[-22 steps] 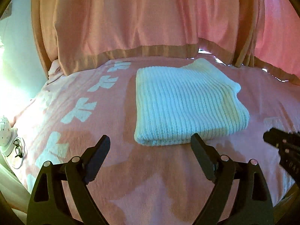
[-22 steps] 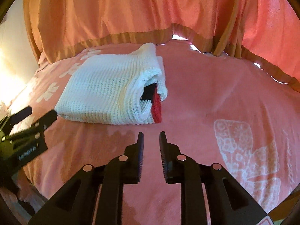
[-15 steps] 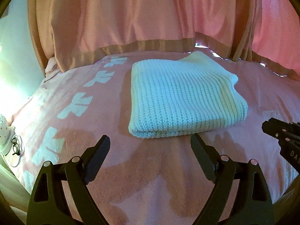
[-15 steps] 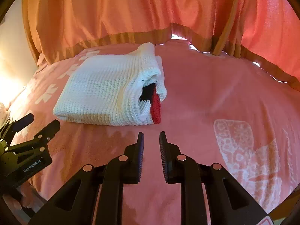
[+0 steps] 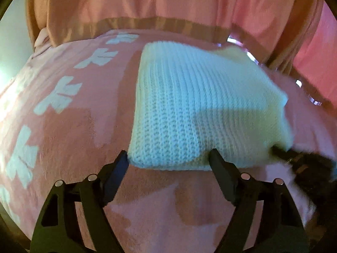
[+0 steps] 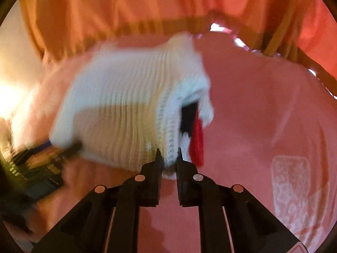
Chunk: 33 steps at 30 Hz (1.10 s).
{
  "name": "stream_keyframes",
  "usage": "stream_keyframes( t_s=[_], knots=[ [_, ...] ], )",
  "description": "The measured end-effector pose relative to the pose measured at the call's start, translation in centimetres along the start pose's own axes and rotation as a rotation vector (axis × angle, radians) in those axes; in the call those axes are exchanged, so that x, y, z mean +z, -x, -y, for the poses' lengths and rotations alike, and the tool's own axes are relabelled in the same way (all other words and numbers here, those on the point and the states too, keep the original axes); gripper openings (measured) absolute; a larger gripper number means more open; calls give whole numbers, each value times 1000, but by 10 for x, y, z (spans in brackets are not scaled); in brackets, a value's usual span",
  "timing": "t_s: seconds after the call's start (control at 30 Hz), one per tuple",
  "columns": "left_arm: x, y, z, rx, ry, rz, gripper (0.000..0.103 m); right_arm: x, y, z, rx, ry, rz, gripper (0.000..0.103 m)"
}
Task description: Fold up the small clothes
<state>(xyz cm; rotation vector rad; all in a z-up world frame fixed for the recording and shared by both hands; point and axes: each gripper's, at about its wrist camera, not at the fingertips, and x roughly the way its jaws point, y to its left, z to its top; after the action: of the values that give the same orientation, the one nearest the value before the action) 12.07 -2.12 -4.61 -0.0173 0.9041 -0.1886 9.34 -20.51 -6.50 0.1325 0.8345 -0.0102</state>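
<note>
Since the earlier frames both of your grippers have closed in on the folded knit garment [image 5: 202,109], which now fills far more of each view. Item: one small white ribbed knit, folded into a thick rectangular bundle, lying flat on the pink bedspread [image 5: 73,147] near the hanging pink curtain [image 5: 147,0]. Surface: fine vertical ribs across the top layer, a rounded folded edge nearest you, a shadow falling over its near right portion. At the right-hand end, seen from the right wrist view, the layers gape and show a black patch and a red piece [image 6: 197,141] inside the fold. Your left gripper [image 5: 169,160] stands with jaws wide apart, straddling the near left corner of the bundle; its jaws have just been closing, with the corner between them, and the pads do not visibly press the knit. Your right gripper [image 6: 168,158] has its jaws nearly together at the near right corner, with the white edge sitting in the narrow gap; they have just been closing too, and you appear to pinch that edge. Both views are blurred by motion.
</note>
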Motion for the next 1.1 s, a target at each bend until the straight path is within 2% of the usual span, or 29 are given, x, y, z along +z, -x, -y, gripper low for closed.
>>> stream_keyframes(
  t_s=[0.07, 0.13, 0.17, 0.23, 0.3, 0.37, 0.53, 0.73, 1.1],
  knots=[
    [-1, -1, 0, -2, 2, -10, 76, 4, 3, 4, -36, 10, 18, 11],
    [-2, -1, 1, -3, -12, -15, 76, -6, -20, 11, -31, -10, -81, 13],
    [-4, 0, 2, 2, -26, -12, 76, -12, -22, 12, -29, -29, -79, 14],
    [-6, 2, 3, 11, -44, -7, 76, -16, -10, 4, -60, -6, -47, 21],
    [-8, 8, 2, 16, -47, 3, 77, -21, 17, -7, -106, 29, 26, 29],
    [-12, 16, 2, 21, -51, 16, 84, -32, 41, -15, -129, 49, 81, 34],
    [-22, 36, 5, 43, -64, 69, 89, -54, 58, -16, -164, 26, 100, 41],
    [-31, 48, 12, 58, -95, 109, 89, -69, 43, 2, -166, -56, 28, 42],
    [-49, 52, 25, 65, -145, 115, 89, -78, 40, -1, -174, -43, 18, 44]
  ],
)
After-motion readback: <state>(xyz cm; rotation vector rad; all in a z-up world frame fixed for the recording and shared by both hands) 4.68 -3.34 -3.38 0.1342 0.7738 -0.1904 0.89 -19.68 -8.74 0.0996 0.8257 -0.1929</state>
